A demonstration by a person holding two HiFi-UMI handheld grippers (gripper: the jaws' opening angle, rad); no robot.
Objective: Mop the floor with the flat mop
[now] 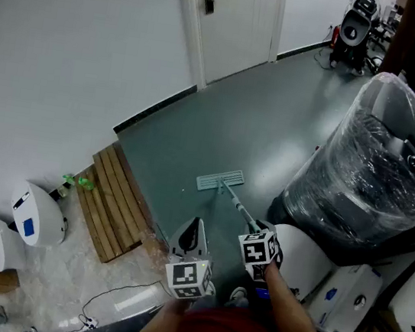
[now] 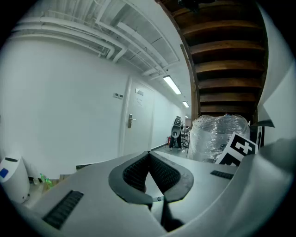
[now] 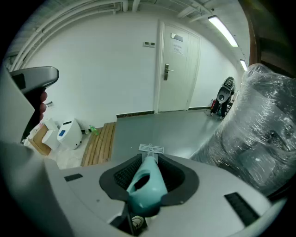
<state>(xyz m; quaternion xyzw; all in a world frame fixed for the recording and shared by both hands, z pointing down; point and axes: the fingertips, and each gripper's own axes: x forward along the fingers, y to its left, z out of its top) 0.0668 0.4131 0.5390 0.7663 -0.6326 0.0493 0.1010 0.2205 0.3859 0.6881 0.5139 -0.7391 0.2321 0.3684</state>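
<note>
The flat mop's pale head (image 1: 221,180) lies flat on the grey floor (image 1: 223,110) ahead of me; it also shows as the mop head (image 3: 151,148) just past my right jaws. A thin pole (image 1: 236,202) runs back from it to my right gripper (image 1: 254,226). That right gripper (image 3: 147,172) is shut on the teal mop handle (image 3: 145,185). My left gripper (image 1: 196,225) is held beside it, to the left and apart from the pole. The left gripper (image 2: 149,156) is shut, its pads meeting with nothing between them.
A big plastic-wrapped bulk (image 1: 378,164) stands close on the right of the mop. A wooden pallet (image 1: 113,201) and a white device (image 1: 34,217) lie at the left by the wall. White boxes (image 1: 343,294) are at my right. A shut door (image 1: 231,10) is far ahead.
</note>
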